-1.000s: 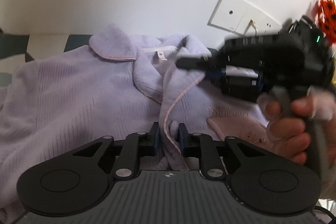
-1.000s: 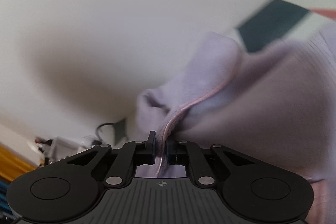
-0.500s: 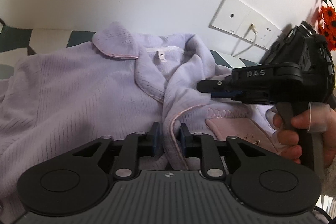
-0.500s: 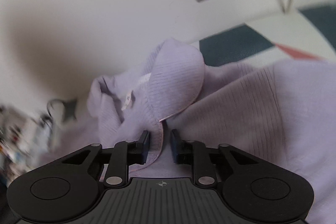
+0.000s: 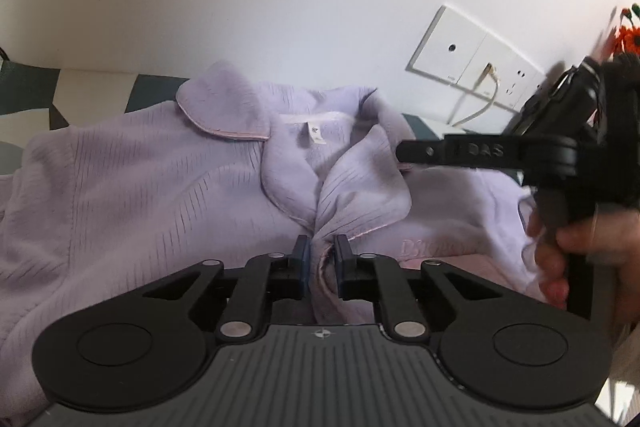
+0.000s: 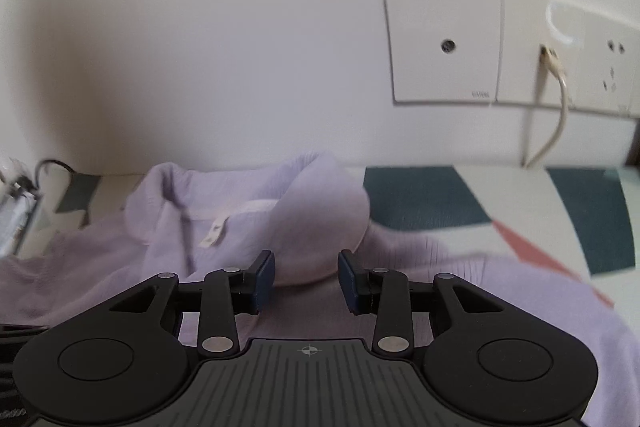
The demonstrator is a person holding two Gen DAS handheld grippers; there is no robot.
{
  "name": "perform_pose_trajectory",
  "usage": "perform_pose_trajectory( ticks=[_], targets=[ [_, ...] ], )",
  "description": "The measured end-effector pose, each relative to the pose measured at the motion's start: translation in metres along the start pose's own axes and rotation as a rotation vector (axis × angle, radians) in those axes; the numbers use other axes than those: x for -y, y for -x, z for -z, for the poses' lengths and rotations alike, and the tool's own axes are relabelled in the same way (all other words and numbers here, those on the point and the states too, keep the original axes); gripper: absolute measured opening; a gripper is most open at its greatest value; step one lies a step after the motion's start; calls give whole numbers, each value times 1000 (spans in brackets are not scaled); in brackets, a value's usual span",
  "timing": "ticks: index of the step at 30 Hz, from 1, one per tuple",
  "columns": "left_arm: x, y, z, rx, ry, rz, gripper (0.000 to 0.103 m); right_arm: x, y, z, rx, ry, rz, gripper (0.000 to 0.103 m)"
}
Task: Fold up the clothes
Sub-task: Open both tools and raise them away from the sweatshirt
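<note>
Our left gripper [image 5: 321, 254] pinches the pink-piped front edge of the lilac ribbed pyjama top [image 5: 132, 195]; our right gripper [image 6: 306, 274] gapes empty above its collar [image 6: 320, 211]. The top sprawls over a geometric-patterned cloth [image 6: 500, 199] below white wall sockets [image 6: 446, 45].

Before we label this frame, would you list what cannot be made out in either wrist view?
- Left wrist view: the lilac ribbed pyjama top; its lower part is hidden behind the left gripper, and its embroidered chest lettering is too blurred to read.
- Left wrist view: the right gripper shows side-on, so its finger gap is unreadable.
- Right wrist view: the small white neck label is blurred.
- Both views: sleeves and hem are cut off.
</note>
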State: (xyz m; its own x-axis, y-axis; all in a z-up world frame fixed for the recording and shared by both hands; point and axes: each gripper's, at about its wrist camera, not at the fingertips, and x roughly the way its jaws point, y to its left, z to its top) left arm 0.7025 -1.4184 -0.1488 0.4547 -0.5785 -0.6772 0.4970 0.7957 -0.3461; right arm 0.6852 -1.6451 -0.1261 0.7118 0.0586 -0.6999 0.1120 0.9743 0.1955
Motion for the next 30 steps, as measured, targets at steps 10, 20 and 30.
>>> perform_pose_trajectory(
  ticks=[10, 20, 30],
  targets=[
    [-2, -7, 0, -21, -4, -3, 15, -12, -39, -4, -30, 107, 50, 34],
    [-3, 25, -25, 63, -37, -22, 27, 0, 6, 0, -6, 75, 41, 49],
    [-57, 19, -34, 1, -35, -169, 48, 25, 6, 16, -79, 63, 130, 49]
  ],
)
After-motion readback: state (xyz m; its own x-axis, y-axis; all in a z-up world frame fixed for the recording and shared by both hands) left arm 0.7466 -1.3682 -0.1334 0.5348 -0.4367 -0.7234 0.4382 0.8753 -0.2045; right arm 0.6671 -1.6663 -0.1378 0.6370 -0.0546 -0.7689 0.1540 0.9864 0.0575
